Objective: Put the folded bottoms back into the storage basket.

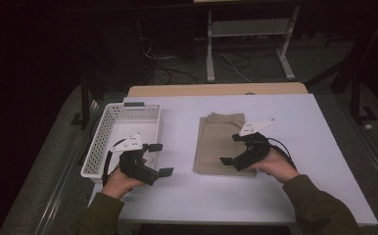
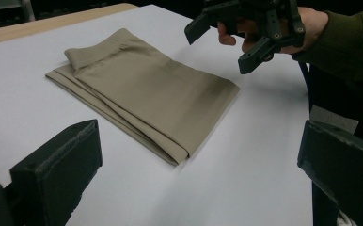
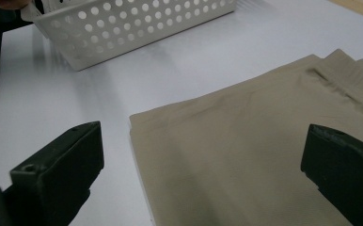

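Right gripper (image 1: 232,148) hovers, jaws apart, over folded khaki trousers (image 1: 221,142).

The high view looks forward and down over the whole white table (image 1: 295,147) from the person's edge. The left gripper view sits low near the table's left side, facing across the folded trousers (image 2: 146,94). The right gripper view hovers close over the same trousers (image 3: 245,155), facing the basket (image 3: 137,28).

Your folded tan fabric trousers (image 1: 221,143) lie mid-bench (image 1: 319,147); the white perforated plastic basket (image 1: 109,128) sits to their left.
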A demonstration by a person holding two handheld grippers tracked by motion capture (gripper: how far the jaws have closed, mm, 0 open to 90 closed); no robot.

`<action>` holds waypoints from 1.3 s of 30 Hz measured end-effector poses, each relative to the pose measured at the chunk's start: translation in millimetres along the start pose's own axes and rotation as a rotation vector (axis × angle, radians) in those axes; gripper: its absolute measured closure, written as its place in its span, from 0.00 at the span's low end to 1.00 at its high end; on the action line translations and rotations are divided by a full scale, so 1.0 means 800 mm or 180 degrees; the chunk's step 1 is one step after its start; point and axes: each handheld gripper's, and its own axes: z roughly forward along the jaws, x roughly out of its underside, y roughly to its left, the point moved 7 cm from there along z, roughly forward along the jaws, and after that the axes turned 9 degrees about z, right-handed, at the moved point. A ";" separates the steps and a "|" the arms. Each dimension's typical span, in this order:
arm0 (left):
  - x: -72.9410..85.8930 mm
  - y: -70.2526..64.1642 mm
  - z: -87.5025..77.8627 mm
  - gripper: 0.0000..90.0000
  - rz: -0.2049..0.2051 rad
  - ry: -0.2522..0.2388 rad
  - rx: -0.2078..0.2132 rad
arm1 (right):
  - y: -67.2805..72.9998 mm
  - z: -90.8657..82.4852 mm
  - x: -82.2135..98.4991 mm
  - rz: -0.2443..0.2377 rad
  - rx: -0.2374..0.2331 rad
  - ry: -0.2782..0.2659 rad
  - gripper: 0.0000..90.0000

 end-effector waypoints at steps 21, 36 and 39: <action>0.000 -0.001 0.000 0.00 0.0001 -0.0002 0.0000 | -0.001 0.018 -0.007 -0.0078 -0.0045 0.0060 0.15; 0.000 -0.001 0.000 0.00 0.0002 0.0002 0.0006 | 0.000 0.023 0.011 -0.0152 -0.0221 0.0269 0.58; 0.000 0.000 0.000 0.00 0.0001 0.0001 0.0007 | 0.002 0.024 0.015 -0.0154 -0.0257 0.0339 0.62</action>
